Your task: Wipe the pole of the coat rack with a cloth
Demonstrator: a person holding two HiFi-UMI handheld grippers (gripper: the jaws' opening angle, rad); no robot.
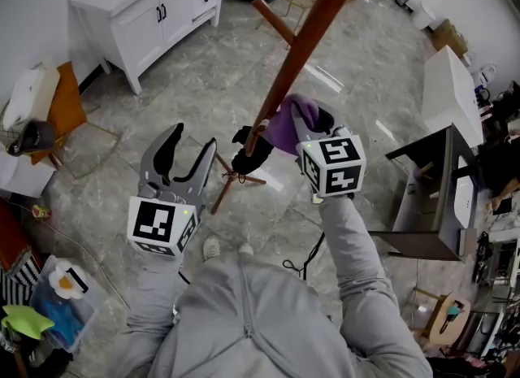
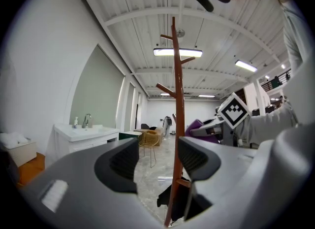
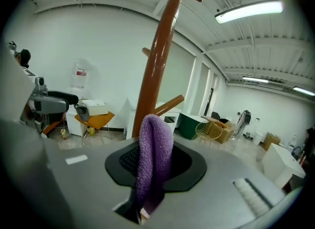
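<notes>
Over at the far left, a clear plastic tub (image 1: 85,299) sits on the floor. It holds something blue, and a white-and-yellow soft shape lies on top. I cannot make out more of its contents. Beyond it, against the wall, stands a white cabinet (image 1: 154,10) with its doors closed. There is an open cubby at one end, too dark to see into.

The person's left gripper (image 1: 188,150) hangs in the air with its jaws wide apart and nothing between them. In the left gripper view, the left gripper (image 2: 157,161) points toward the coat rack pole (image 2: 175,124), which stands beyond the jaws and apart from them.

The brown wooden pole (image 1: 305,51) rises at a slant through the middle of the head view. A black bundle (image 1: 252,155) sits low on it, near the legs.

Just right of the pole, the right gripper (image 1: 305,120) is clamped on a purple cloth (image 1: 286,126). The cloth rests against the lower part of the pole. In the right gripper view, the cloth (image 3: 155,149) stands up as a folded hump from the closed jaws, right in front of the pole (image 3: 157,60).

Farther right, a cardboard box (image 1: 449,36) sits on the floor, and I cannot tell what is in it.
</notes>
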